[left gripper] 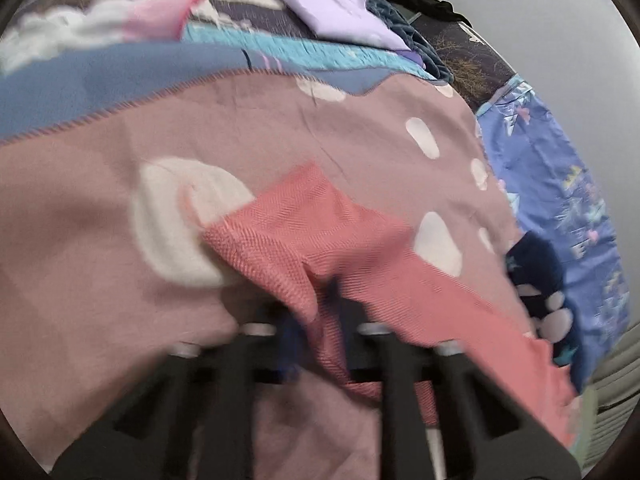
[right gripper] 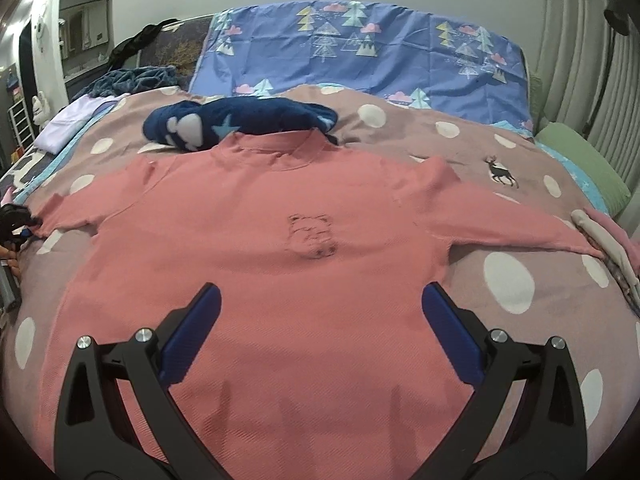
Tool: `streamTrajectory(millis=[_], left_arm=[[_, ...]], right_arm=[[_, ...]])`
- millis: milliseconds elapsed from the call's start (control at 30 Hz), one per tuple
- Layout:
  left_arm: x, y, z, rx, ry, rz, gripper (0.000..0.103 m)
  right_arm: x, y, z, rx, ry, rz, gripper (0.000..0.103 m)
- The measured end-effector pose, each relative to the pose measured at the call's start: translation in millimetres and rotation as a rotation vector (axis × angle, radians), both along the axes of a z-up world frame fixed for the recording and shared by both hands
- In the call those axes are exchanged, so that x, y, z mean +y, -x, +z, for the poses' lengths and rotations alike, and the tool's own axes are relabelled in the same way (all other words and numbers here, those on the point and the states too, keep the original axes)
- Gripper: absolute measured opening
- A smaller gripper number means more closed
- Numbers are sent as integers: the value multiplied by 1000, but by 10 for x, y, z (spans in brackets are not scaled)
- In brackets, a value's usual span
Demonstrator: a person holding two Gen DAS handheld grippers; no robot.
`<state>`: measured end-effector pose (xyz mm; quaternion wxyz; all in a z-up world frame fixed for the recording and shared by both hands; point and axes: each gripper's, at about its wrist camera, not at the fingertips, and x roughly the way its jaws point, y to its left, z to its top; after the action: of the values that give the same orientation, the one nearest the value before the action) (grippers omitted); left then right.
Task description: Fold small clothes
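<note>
A small coral-pink long-sleeved top lies flat, front up, on a pink dotted bedspread, sleeves spread out. My right gripper is open and hovers over the top's lower half, empty. My left gripper is shut on the cuff of the top's left sleeve and holds it lifted; the view is blurred. The left gripper also shows at the far left edge of the right wrist view.
A navy fleece garment lies just beyond the top's collar. A blue tree-print sheet covers the bed's head. Folded clothes sit at the right edge, a lilac folded piece at the left side.
</note>
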<state>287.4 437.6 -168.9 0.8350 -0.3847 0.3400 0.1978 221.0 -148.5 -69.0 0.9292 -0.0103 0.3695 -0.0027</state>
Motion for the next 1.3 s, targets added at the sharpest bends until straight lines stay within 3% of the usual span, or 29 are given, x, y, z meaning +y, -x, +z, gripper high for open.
streamTrajectory(millis=[67,200,333,467,567,667,700,767,800,833,933,1033,1167,1300], left_arm=[[-74,-10,86,-14,-13,-2,2],[-594,-116,552,-97,-129,-132,2],[-1510,-264,1088,-181,-269,-314,2],[-2578,-378,1367,-254,-309,-533,2],[-3394,-358,1338,-277,-330,-708,2],[-4103,-329,1111,-258,-376,-858,2],[-4287,-314,1017,-249,-393,-902,6],[-4617,-283,766,-216,-423,-1001,28],[-4668,-257,680,-200,-433,-1020,43],[-4708,-219,601,-184,-446,-1040,49],[-4597,-67,553,-186,-461,-1050,59],[-4302,101,620,-215,-503,-980,70],[-3855,297,656,-192,-661,-845,72],[-3413,235,600,-89,-767,-705,79]], right_arm=[[-90,-25,-1,-1,-7,-15,101],[-273,-20,-1,-15,6,-32,101],[-460,4,-22,-16,-8,-54,101],[-698,50,-56,-21,-30,-81,101],[-903,75,-112,-16,-52,-103,101],[-1103,108,-207,-2,-67,-131,101],[-1169,112,-244,7,-72,-137,101],[-1256,123,-298,20,-85,-143,101],[-1302,125,-313,25,-95,-146,101],[-1361,131,-327,28,-110,-147,101],[-1451,140,-318,9,-131,-147,101],[-1415,101,-289,-18,-98,-149,101],[-1198,0,-230,-25,-84,-79,99],[-558,-140,-77,-48,-12,125,93]])
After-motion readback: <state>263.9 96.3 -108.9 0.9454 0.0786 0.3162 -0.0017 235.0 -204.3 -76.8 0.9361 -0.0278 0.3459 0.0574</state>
